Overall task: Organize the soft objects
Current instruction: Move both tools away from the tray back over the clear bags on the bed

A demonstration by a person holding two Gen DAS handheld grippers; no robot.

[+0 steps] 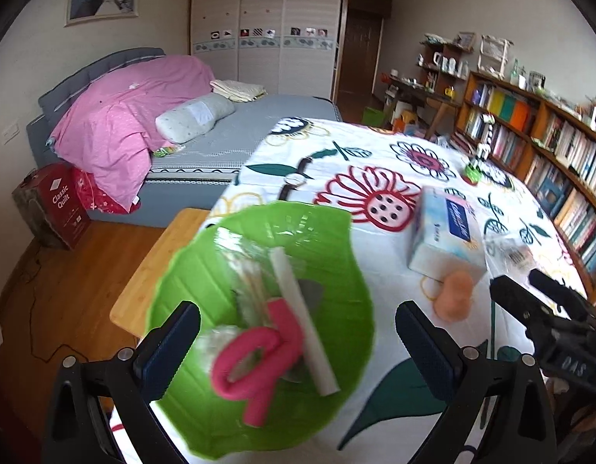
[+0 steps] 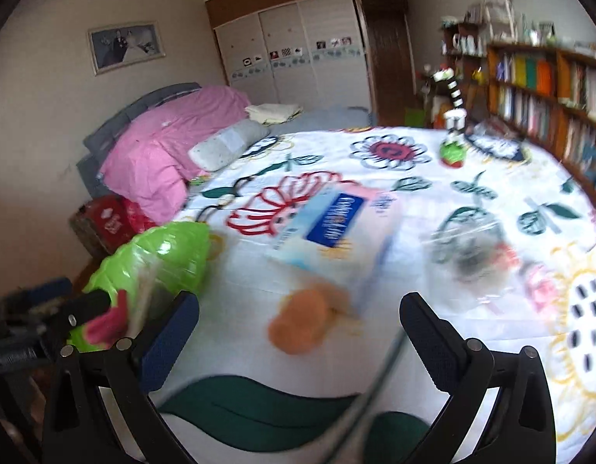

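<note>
A green leaf-shaped tray [image 1: 189, 282] sits at the table's left end and holds a pink foam curler [image 1: 259, 359], a white stick [image 1: 301, 317] and a clear packet. My left gripper [image 1: 298, 348] hovers open over it, nothing between its fingers. An orange sponge puff [image 2: 301, 321] lies on the floral cloth in front of a soft tissue pack [image 2: 336, 228]. My right gripper [image 2: 299, 332] stands wide open just short of the puff, not touching it. The right gripper [image 1: 518, 282] also shows at the right edge of the left wrist view, beside the puff [image 1: 454, 295].
A crumpled clear plastic bag [image 2: 472, 255] lies right of the tissue pack. A wristwatch [image 1: 296, 179] and a small green potted toy [image 2: 452, 147] sit farther back. The bare wooden table edge [image 1: 158, 263] drops to the floor on the left. Bookshelves [image 1: 549, 147] line the right side.
</note>
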